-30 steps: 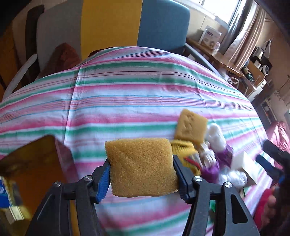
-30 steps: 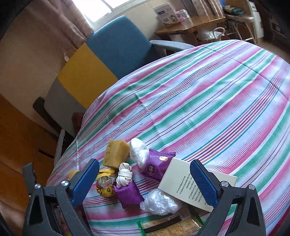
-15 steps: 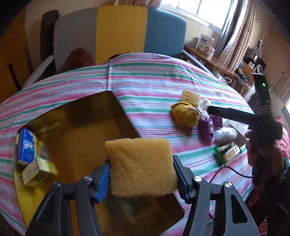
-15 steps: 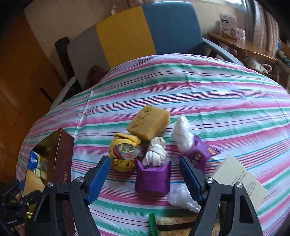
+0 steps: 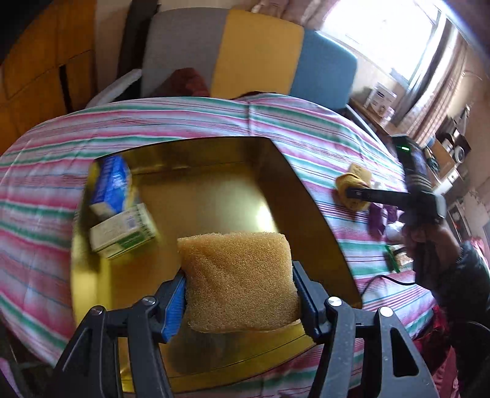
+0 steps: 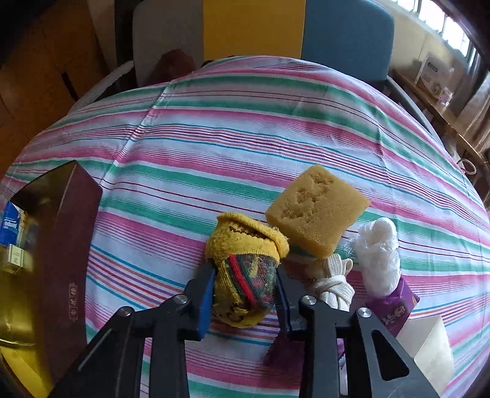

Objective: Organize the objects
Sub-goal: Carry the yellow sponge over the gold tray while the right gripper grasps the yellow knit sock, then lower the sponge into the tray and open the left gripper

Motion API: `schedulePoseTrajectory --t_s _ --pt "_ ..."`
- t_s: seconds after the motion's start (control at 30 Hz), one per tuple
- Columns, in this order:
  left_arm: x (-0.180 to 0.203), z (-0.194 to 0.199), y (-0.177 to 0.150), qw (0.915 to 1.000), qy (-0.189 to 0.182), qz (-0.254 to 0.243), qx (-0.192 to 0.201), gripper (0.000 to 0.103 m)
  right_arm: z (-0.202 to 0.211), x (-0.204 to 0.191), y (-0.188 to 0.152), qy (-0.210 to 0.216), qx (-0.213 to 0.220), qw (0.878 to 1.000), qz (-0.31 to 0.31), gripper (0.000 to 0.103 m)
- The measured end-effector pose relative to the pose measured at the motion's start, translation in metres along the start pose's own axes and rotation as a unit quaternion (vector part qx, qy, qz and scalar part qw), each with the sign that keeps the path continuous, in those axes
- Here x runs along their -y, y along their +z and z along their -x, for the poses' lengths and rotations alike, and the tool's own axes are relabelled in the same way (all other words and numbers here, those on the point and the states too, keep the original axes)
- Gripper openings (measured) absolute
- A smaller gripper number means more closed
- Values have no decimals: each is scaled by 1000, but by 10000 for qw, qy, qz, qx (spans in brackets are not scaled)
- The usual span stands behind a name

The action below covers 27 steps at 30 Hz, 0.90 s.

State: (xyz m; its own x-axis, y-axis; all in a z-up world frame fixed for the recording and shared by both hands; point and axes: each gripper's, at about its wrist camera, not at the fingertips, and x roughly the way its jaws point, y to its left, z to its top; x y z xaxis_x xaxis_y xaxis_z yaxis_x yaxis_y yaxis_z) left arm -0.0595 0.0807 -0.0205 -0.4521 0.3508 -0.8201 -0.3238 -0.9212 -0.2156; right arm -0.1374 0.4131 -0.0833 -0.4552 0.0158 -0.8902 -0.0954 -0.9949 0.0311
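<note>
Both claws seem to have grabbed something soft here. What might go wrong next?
The right gripper is shut on a rolled yellow sock touching a loose sponge; lifting may drag that along. The left gripper holds another sponge over the gold box; dropped here, it might land on the white carton inside.

Tricolour chair (image 6: 254,27), bright window (image 5: 382,33)

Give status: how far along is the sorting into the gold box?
Done: two small cartons in the gold box. In hand: left hand-held gripper holds a sponge above it; right hand-held gripper clamps the yellow sock bundle. Left: second sponge, rope, bags, purple packets.
</note>
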Motion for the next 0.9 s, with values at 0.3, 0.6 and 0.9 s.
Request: schedulePoseTrajectory --t_s 0.3,0.6,0.9 --pt "-55 25 -22 9977 388 533 127 62 26 -37 -50 707 -191 9944 761 34" --pt "-83 27 -44 9949 671 749 -52 62 25 -36 -66 646 -10 9949 776 34" --pt "-70 -19 -11 9960 807 197 -319 62 27 -39 -66 580 23 9946 858 34"
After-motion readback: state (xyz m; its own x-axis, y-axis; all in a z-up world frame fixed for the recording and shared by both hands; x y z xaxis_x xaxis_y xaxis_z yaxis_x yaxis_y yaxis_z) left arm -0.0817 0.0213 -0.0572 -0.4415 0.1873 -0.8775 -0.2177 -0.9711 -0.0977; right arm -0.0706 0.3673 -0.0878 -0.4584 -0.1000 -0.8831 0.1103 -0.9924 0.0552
